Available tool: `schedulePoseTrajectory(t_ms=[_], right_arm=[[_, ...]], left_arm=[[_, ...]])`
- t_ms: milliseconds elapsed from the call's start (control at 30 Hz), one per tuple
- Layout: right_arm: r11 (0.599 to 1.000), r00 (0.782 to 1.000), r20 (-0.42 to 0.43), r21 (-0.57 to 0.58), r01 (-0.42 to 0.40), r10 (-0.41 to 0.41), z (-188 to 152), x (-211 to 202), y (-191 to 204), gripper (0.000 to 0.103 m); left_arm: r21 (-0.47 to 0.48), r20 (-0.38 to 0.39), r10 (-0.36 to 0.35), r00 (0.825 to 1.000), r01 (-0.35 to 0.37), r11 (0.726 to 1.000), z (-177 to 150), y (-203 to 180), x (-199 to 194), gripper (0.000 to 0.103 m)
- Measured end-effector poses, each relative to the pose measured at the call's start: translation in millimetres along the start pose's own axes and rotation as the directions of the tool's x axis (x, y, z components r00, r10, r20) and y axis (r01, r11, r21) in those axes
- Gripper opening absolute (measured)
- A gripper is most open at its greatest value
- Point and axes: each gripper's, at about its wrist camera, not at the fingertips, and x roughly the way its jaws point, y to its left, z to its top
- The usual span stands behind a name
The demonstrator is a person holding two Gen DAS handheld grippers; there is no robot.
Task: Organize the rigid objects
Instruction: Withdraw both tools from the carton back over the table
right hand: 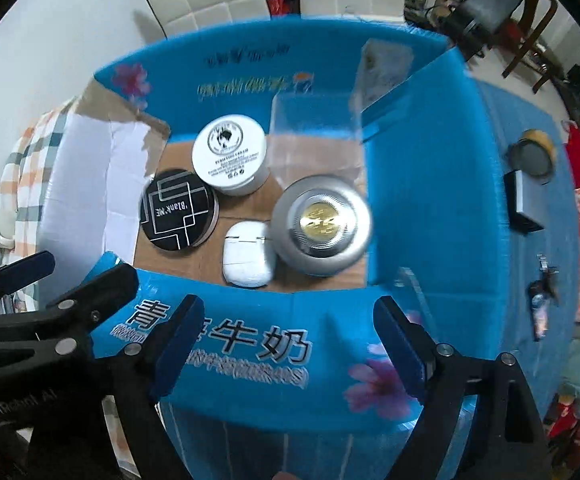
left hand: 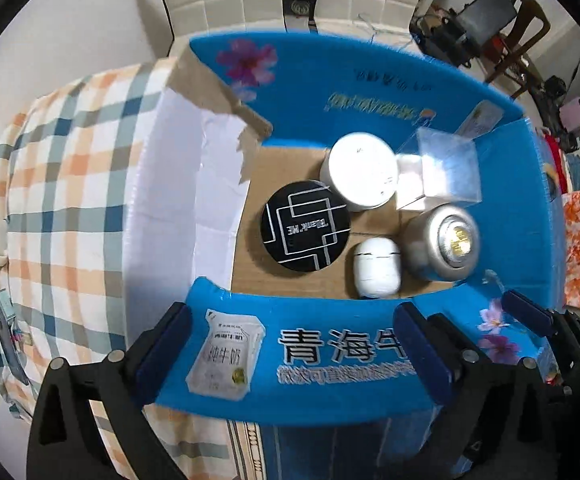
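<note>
Both grippers, left (left hand: pixel 290 354) and right (right hand: pixel 290 346), wide open and empty over the blue milk carton (right hand: pixel 422 184); ahead of the fingers inside: black compact (right hand: pixel 179 210), white cream jar (right hand: pixel 229 152), earbud case (right hand: pixel 246 255), silver jar (right hand: pixel 321 225), clear box (right hand: pixel 314 132); beyond right finger probably a few items left on blue flap.

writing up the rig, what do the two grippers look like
Both are alike: the left gripper and right gripper have black angular plastic frames with silver round screw heads at the joints, and long flat dark blue pads lining the jaws. In the right wrist view the left gripper's black body carries pale lettering, partly blurred, seemingly "GenRobot AI". No cables, sleeves or hands show.
</note>
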Motion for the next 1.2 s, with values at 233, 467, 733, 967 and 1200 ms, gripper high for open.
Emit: schedulePoseTrajectory(t_ms=[233,467,733,967,1200], right_arm=[[1.000,0.996,0.092,-0.004,0.011,-0.011,-15.2,-91.5,-11.6,0.089],[1.000,0.984,0.178,-0.017,0.000,0.003,-37.3,-168.5,-25.2,0.089],[0.999,0.970,0.240,-0.038,-0.031,0.039,-56.3,-233.2,-31.8,0.089],[0.997,0.963,0.259,-0.038,-0.064,0.072,-61.4,-250.0,-46.7,0.089],[0.996,0.975,0.220,0.084,-0.040,0.021,-66.4,-230.0,-128.7,0.089]], left_arm=[[-0.024,0.095,0.012,0.995,-0.009,1.000,-11.3,7.1,-43.9,0.103],[-0.034,0.200,0.003,0.980,0.004,0.999,-32.8,0.8,-100.0,0.103],[-0.017,0.264,-0.004,0.964,0.008,1.000,-47.5,-11.1,-145.7,0.103],[-0.003,0.288,-0.008,0.958,0.010,1.000,-48.5,-26.6,-158.6,0.103],[0.031,0.243,-0.045,0.969,0.039,0.999,-36.4,-70.5,-130.7,0.103]])
